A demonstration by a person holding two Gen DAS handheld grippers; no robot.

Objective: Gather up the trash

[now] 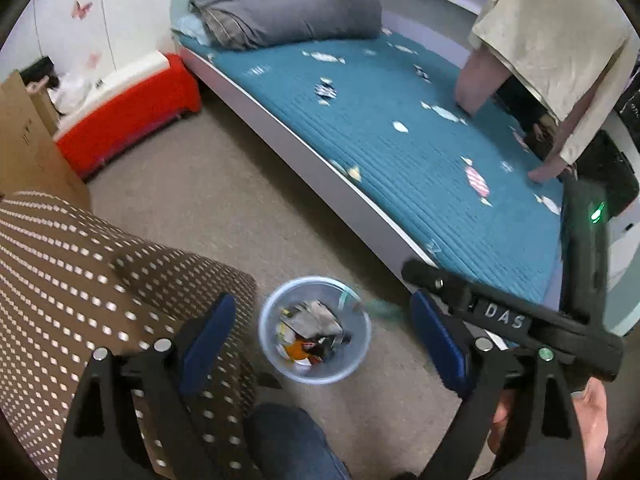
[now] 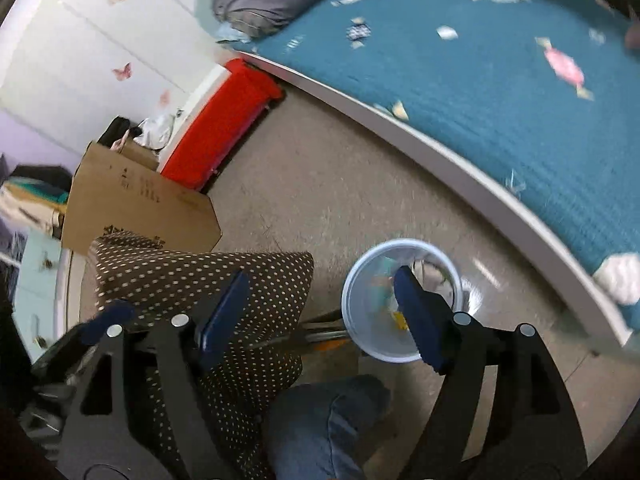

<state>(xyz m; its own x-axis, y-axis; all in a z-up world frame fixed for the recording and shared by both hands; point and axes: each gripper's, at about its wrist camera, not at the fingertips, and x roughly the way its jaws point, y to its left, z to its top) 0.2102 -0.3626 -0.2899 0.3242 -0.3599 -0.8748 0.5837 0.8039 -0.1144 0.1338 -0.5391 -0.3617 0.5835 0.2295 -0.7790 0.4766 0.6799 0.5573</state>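
Trash bin [image 1: 314, 330] beneath 2 wide-open, empty grippers, left [image 1: 320, 344] and right [image 2: 320, 316].

Both wrist views look steeply down, sharing bin [image 1: 315, 330] and bed [image 1: 400, 128].

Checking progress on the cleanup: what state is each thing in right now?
Left tool: open, nothing between its pads.
Right tool: open, empty.
Bin: upright on the floor, partly filled with trash.
Wrappers: still scattered on the bed, not collected.
Cardboard box: standing on the floor.
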